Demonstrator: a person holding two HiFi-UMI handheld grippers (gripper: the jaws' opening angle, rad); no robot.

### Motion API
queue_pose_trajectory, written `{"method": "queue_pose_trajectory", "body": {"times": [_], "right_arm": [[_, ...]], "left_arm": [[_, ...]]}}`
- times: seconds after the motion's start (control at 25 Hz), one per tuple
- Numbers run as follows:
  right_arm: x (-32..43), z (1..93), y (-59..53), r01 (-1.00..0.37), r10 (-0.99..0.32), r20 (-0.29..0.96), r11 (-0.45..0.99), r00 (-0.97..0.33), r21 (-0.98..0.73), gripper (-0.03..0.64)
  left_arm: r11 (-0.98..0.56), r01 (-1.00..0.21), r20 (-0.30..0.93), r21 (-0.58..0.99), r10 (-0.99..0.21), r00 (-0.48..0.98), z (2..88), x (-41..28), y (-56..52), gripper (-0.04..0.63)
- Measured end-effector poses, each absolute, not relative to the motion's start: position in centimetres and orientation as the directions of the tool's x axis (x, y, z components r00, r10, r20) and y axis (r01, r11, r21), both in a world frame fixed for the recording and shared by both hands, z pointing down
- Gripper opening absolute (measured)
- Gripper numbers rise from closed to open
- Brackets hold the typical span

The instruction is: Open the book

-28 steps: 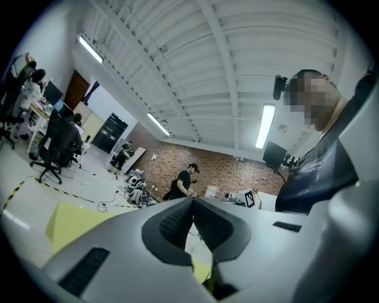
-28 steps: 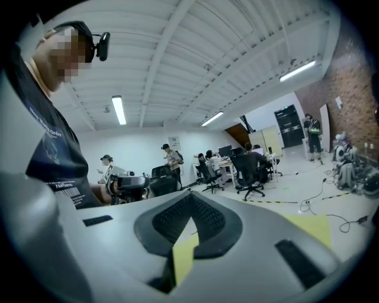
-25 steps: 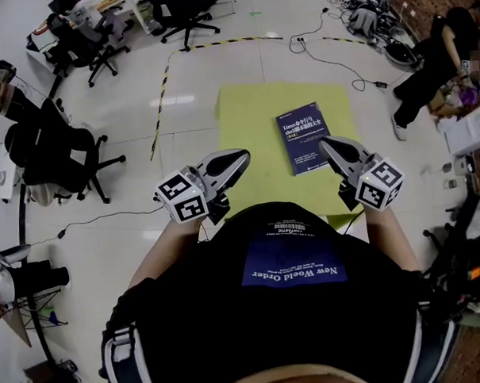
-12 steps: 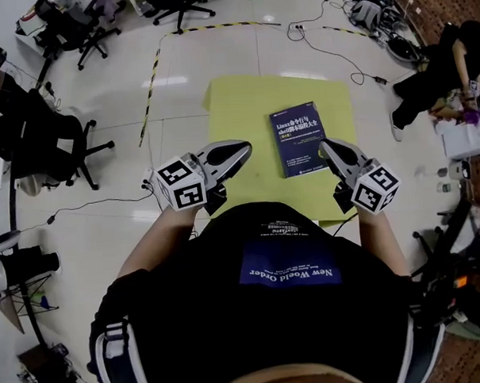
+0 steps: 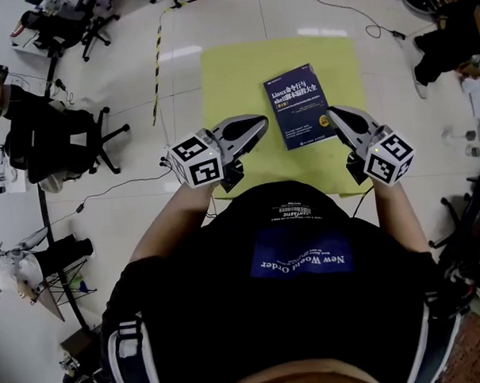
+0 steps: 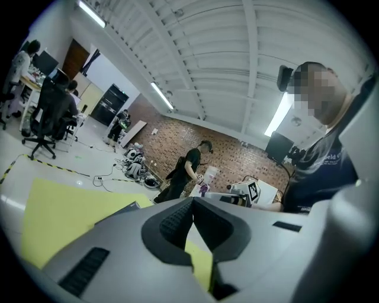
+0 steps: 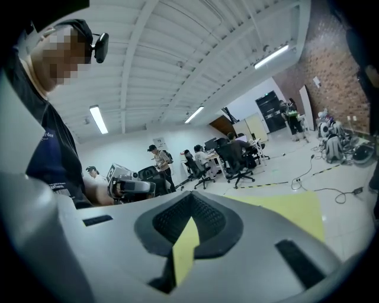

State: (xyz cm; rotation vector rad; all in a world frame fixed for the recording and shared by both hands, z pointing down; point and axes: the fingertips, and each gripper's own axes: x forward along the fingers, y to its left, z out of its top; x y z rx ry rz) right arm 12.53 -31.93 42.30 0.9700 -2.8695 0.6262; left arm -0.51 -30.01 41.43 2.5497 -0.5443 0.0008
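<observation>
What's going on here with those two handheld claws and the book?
A person holds a gripper in each hand over a yellow surface where a blue book lies closed. The left gripper and right gripper are both shut and empty, flanking the book's near end, neither gripping it.

Book (image 5: 300,105) dark blue, mat (image 5: 235,76) yellow-green — floor tape (image 5: 157,71) striped black and yellow.

My left gripper (image 6: 192,204) hides most of the dark blue softcover book (image 6: 121,209) in its view. My black shirt (image 5: 230,322) partly covers the near edge of the flat yellow mat (image 5: 235,84).
</observation>
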Motion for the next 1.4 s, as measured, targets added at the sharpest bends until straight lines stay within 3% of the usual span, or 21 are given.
{"method": "queue_pose_trajectory", "body": {"times": [0.36,0.52,0.76,0.8,0.88,1.04,1.2,1.28,1.4], "right_arm": [[16.2,45.6,-32.2,-0.681,-0.653,0.223,0.627,-0.724,-0.377,-0.014],[17.2,48.1,-32.4,-0.694,-0.660,0.246,0.597,-0.710,-0.402,-0.014],[18.7,53.6,-33.4,-0.703,-0.656,0.285,0.559,-0.699,-0.439,-0.014],[18.8,54.6,-33.7,-0.698,-0.648,0.290,0.559,-0.705,-0.448,-0.014],[18.8,56.7,-34.1,-0.679,-0.621,0.304,0.557,-0.723,-0.478,0.164],[18.8,61.1,-34.8,-0.701,-0.594,0.382,0.530,-0.708,-0.477,0.189],[18.2,65.3,-35.4,-0.739,-0.555,0.488,0.498,-0.674,-0.453,0.189],[18.1,67.3,-35.4,-0.759,-0.534,0.540,0.479,-0.651,-0.441,0.189],[18.0,69.6,-35.4,-0.777,-0.482,0.613,0.450,-0.626,-0.439,0.187]], "left_arm": [[-0.836,-0.305,0.181,0.456,-0.248,0.952,45.0,3.4,-31.7,0.006],[-0.926,-0.241,0.305,0.292,-0.149,0.941,46.7,6.4,-32.8,0.006],[-0.999,0.045,0.574,0.006,0.041,0.818,51.9,12.2,-36.0,0.008],[-0.994,0.109,0.616,-0.024,0.071,0.784,53.1,13.3,-36.4,0.010],[-0.969,0.234,0.703,-0.074,0.116,0.701,55.9,15.1,-37.3,0.096],[-0.825,0.548,0.873,-0.141,0.158,0.462,61.6,16.8,-38.4,0.219],[-0.559,0.827,0.983,-0.066,0.106,0.151,67.2,15.8,-39.6,0.316],[-0.453,0.891,0.996,0.016,0.084,0.024,69.2,15.1,-39.8,0.316],[-0.411,0.898,0.987,0.156,0.111,-0.120,70.8,14.6,-40.3,0.316]]}}
